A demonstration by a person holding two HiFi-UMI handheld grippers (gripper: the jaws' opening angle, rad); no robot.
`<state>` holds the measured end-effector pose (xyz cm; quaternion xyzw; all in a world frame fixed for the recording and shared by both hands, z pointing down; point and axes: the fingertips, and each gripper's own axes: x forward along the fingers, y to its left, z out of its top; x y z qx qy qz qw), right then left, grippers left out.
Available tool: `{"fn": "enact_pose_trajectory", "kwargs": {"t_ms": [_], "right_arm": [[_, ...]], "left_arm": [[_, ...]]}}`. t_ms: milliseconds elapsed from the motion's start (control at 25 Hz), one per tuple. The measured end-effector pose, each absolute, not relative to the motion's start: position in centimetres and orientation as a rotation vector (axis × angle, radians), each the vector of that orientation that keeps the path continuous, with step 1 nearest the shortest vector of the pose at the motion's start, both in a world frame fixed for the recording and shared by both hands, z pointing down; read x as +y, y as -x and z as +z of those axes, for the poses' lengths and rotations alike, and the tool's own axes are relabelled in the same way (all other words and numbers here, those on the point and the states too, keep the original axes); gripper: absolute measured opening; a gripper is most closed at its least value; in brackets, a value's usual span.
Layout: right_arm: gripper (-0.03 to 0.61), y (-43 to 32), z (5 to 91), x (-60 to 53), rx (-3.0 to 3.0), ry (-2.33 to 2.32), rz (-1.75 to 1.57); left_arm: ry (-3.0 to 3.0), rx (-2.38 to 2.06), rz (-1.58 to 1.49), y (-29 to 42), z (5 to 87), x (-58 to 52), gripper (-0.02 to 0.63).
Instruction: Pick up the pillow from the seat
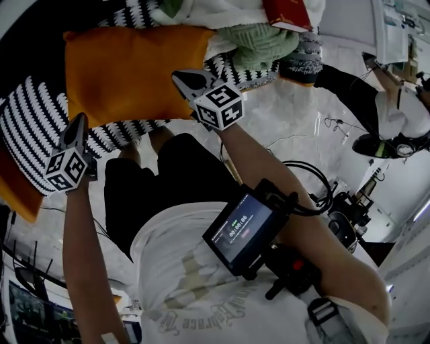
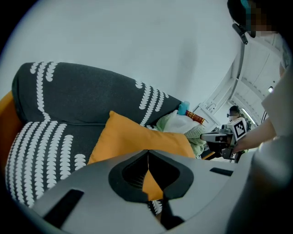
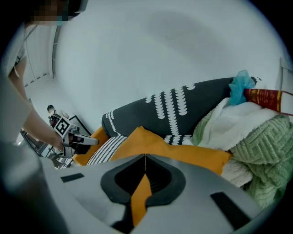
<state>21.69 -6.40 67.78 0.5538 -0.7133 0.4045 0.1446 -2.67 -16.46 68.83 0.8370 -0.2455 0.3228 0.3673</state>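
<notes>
Firstly, left gripper [image 1: 78, 122] [image 2: 148, 156]: jaws clenched tip to tip, nothing between them (the orange in the slot behind the tips is the pillow beyond). It hangs over the seat's front edge, near the pillow's left lower corner.

Right gripper [image 1: 182, 79] [image 3: 145, 161]: jaws likewise pressed together and empty. It is poised at the pillow's right lower corner. Whether it touches the fabric cannot be told.

Orange pillow [image 1: 134, 70] [image 2: 132, 137] [image 3: 158, 144]: square and plain. It lies on the seat cushion and leans toward the backrest, about midway between the seat's side edges.

Seat [image 1: 30, 121] [image 2: 68, 98] [image 3: 183, 103]: dark upholstery with rows of white leaf-shaped marks.

Second orange cushion [image 1: 17, 191] [image 3: 82, 153]: at the seat's left edge.

Heap at the seat's right edge:
- green knitted blanket [image 1: 259, 44] [image 3: 265, 151]
- white cloth [image 3: 229, 121]
- red book [image 1: 289, 13] [image 3: 268, 98] on top
- teal item [image 3: 239, 87] behind, against the backrest

Screen device [image 1: 238, 232]: mounted at the person's chest, display lit.
</notes>
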Motion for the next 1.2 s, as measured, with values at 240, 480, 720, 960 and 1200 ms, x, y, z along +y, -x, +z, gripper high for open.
{"fn": "enact_pose_trajectory", "kwargs": {"t_ms": [240,480,720,960,1200], "right_arm": [[0.016,-25.1,68.1,-7.1,-1.971,-1.706,1.132],[0.148,-28.1,71.3,-8.2,-1.869,-1.79,1.169],[0.306,-30.6,73.3,-5.3,-1.644,-1.918,1.37],[0.345,-31.3,79.2,-4.7,-1.533,-1.895,1.592],[0.331,-31.3,80.9,-4.9,-1.564,-1.83,1.653]], "left_arm": [[-2.119,-0.712,0.836,3.2,69.9,-18.5,0.041],[-2.125,-0.794,0.887,3.0,73.1,-21.8,0.206],[-2.107,-0.77,0.981,2.8,75.4,-22.0,0.361],[-2.009,-0.734,1.124,3.0,80.7,-22.6,0.43],[-1.948,-0.703,1.065,2.1,83.1,-22.3,0.443]]}}
